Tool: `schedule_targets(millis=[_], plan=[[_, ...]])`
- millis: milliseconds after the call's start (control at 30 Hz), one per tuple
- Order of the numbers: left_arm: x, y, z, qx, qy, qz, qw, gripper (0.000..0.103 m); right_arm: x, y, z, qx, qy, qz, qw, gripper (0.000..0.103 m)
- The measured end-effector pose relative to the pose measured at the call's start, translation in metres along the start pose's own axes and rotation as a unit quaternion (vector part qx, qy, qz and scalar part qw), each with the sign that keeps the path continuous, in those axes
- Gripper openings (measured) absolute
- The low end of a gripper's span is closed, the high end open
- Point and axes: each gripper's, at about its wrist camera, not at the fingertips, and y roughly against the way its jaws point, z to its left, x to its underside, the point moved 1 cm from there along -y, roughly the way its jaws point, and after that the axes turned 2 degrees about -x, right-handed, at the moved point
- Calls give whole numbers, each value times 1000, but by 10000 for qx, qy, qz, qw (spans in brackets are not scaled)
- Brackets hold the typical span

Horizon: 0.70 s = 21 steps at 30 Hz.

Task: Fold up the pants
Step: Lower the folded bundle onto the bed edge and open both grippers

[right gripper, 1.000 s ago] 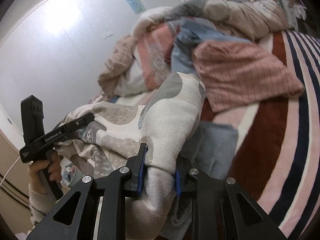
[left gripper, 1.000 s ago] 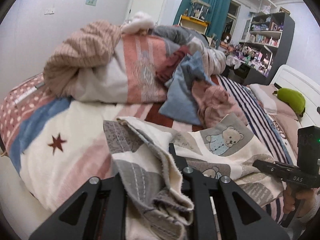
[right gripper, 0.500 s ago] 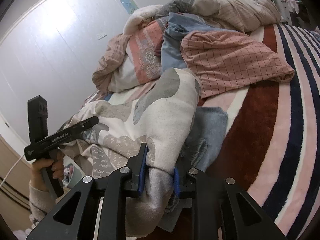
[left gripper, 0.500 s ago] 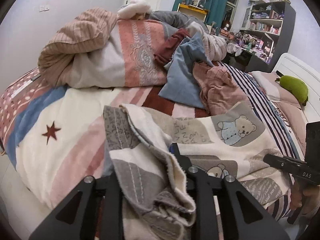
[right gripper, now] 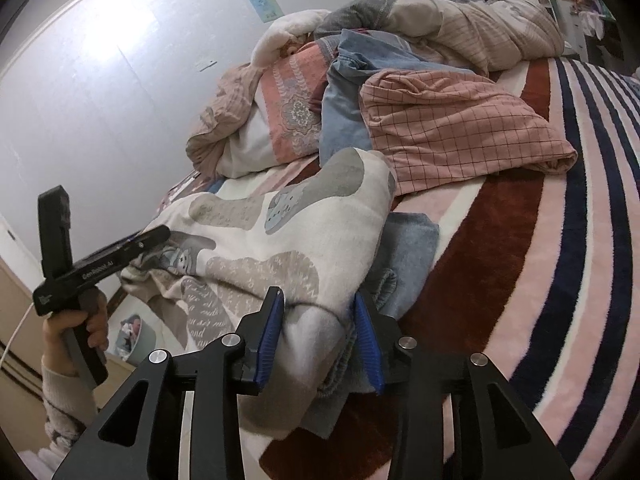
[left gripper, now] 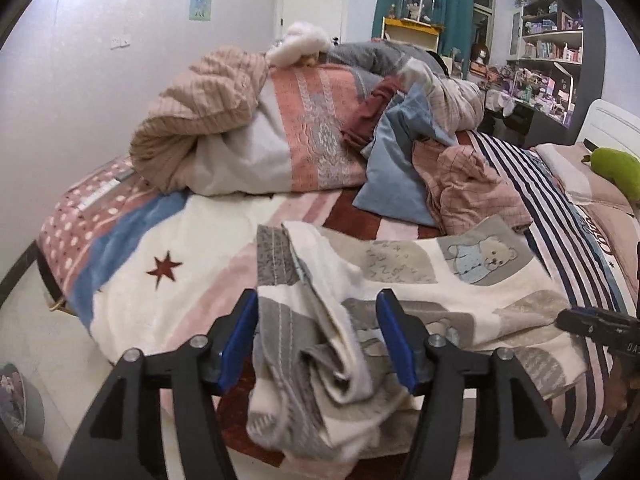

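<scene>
The pants [left gripper: 420,276] are cream fleece with grey patches and bear prints, lying across the near edge of the bed; they also show in the right wrist view [right gripper: 280,248]. My left gripper [left gripper: 318,340] is open, its blue pads either side of a bunched end of the pants. My right gripper [right gripper: 320,332] is open too, with the other end of the pants lying loose between its pads. The left gripper also shows in the right wrist view [right gripper: 100,264], and the right one at the right edge of the left wrist view [left gripper: 596,324].
A striped fleece blanket [right gripper: 560,240] covers the bed. A heap of quilts and clothes [left gripper: 280,128] lies at the far side, with a pink checked garment [right gripper: 452,128] and a blue cloth [right gripper: 404,256] close to the pants. A green plush [left gripper: 616,172] is by the headboard.
Both grippers have opened and let go of the pants, which now rest on the bed. The pants ends have dropped lower between the pads.
</scene>
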Motion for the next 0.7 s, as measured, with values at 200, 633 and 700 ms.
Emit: schedule_targets(millis=[200,633,700], plan=[[-2,35,-32,-172,-117,-339,9992,69,4,20,2,19,238,7,9997,36],[15,106,-169,-269,-202,-1366,9901,94,26,130,-15,694,1260,-758,9867,59],[18,114,-191,-262,-177,-1547,9875,99,34,154,-26,877,1341,-924,9827,64]])
